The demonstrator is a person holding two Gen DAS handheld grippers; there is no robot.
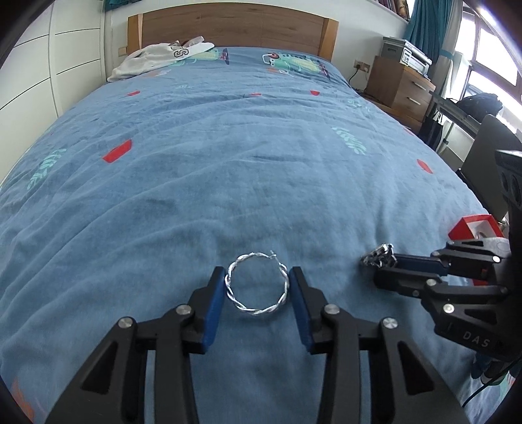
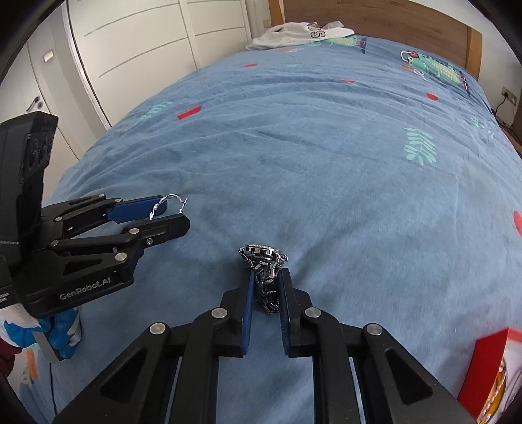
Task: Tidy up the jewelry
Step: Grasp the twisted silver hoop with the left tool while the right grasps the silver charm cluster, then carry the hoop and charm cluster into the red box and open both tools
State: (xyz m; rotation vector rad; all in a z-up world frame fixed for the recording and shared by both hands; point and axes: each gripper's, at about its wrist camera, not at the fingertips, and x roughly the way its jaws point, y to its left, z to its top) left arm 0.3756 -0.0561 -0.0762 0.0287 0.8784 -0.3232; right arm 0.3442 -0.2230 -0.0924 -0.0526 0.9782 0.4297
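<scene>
Twisted hoop (image 1: 256, 284) is framed on the bedspread (image 1: 228, 169) by the left gripper (image 1: 257, 277), whose pads (image 1: 213, 301) sit at its sides; real contact cannot be judged. Further right, a metal watch (image 2: 266, 264) is clamped by its band in the right gripper (image 2: 267, 280). At the far right, a red box (image 2: 489, 368) is cut off, its contents unclear.

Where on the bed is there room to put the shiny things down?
Most of the blue bedspread is bare, from the grippers up to the white clothes by the headboard. It is crowded near the bed's foot, where the twisted hoop, the metal watch and the red box sit close together.
</scene>
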